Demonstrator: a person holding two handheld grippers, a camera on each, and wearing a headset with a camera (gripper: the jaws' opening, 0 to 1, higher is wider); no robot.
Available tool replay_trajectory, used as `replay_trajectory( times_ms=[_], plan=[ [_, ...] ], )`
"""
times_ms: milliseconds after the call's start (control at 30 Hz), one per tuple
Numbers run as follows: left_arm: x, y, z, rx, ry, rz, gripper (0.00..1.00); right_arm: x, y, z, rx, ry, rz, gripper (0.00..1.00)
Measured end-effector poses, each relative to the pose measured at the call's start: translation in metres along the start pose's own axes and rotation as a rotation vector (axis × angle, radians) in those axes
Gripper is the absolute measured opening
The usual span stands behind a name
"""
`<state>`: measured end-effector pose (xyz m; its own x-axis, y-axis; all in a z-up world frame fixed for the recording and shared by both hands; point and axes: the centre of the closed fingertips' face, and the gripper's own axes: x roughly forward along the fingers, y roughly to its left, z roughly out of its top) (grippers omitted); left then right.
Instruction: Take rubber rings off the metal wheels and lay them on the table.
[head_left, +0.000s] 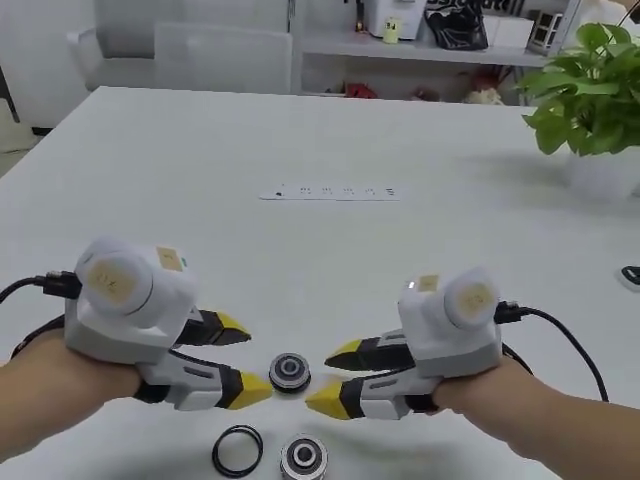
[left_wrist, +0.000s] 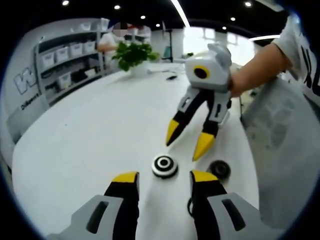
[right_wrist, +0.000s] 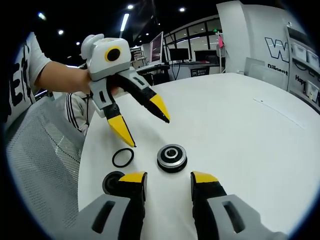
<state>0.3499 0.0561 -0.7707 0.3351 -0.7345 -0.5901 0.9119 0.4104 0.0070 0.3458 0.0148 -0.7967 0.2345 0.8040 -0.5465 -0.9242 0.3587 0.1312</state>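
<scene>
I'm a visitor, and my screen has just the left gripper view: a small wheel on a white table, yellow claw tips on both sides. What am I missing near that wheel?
Observer: In the right gripper view a black rubber ring lies flat on the table, loose, beside the wheel, not touching it.
Visitor: What does the claw carrying my camera look like?
Observer: The head view shows the left gripper as a white body with a black cable trailing from it.
Visitor: Anything further across the table?
Observer: In the head view a narrow white strip with small marks lies mid-table; I cannot tell what it is.
</scene>
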Motion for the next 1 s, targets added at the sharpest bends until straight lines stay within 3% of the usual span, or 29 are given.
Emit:
replay_trajectory(
  times_ms=[533, 1000],
  plan=[
    [0.021, 0.001, 0.005, -0.009, 0.003, -0.025, 0.32, -0.001, -0.003, 0.001, 0.010, -0.019, -0.007, 0.33],
    [0.036, 0.001, 0.001, -0.009, 0.027, -0.033, 0.19, 0.000, -0.006, -0.001, 0.022, -0.026, -0.014, 0.33]
  ],
)
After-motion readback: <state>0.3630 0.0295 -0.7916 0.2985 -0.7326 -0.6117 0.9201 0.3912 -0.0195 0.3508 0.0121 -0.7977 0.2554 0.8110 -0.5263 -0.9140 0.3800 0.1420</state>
